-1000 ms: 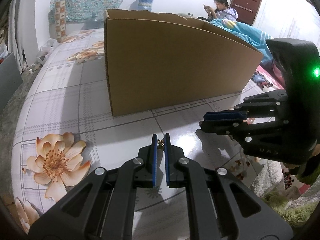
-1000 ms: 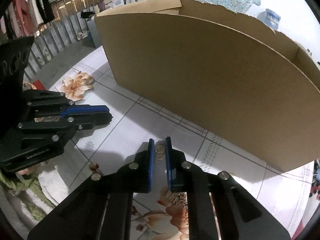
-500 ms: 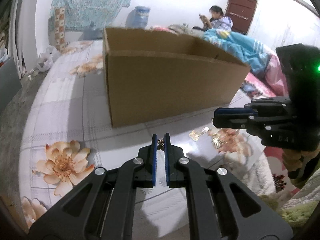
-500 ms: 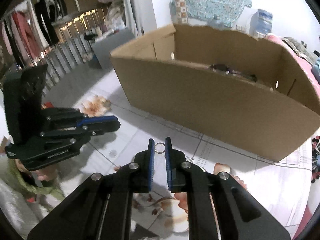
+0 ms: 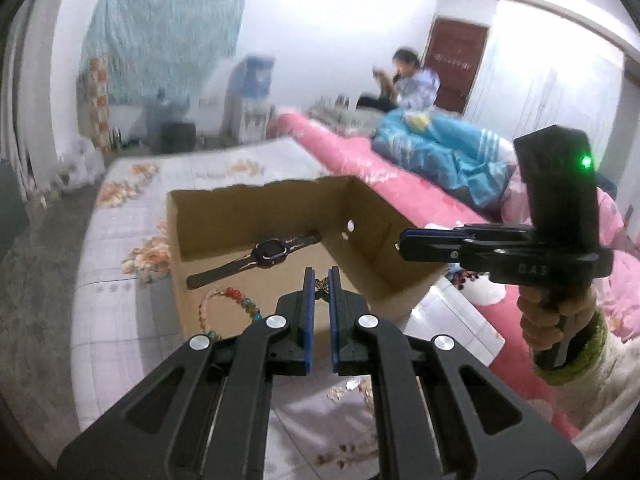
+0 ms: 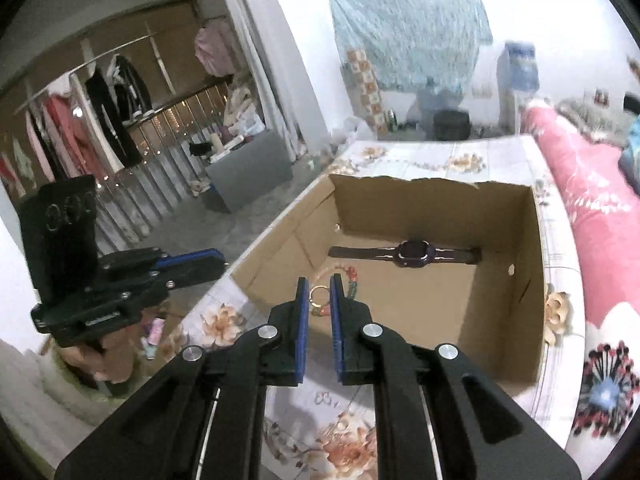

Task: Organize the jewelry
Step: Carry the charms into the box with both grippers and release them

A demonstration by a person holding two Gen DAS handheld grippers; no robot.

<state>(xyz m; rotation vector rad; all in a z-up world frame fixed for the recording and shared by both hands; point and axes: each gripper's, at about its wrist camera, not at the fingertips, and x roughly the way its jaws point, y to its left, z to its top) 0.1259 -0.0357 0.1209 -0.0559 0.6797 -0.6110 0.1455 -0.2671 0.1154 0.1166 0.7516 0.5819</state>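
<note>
Both grippers hover above the open cardboard box [image 5: 256, 212]: the left gripper [image 5: 321, 280] is pinched on a small butterfly charm [image 5: 321, 283], the right gripper [image 6: 319, 292] on a gold ring [image 6: 318, 295]. Down in the box lie a purple watch [image 6: 414, 255] and a beaded bracelet [image 5: 228, 300], on the flower-patterned table [image 5: 120, 320].

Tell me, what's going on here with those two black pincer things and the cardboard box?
A person is tidying jewelry into a cardboard box on a flower-patterned table, holding a pincer tool in each hand. The left tool pinches a small butterfly-shaped piece, and the right tool pinches a gold ring. Both are raised over the open box, nothing released yet. Inside the box lie a purple watch and a beaded bracelet.
</note>
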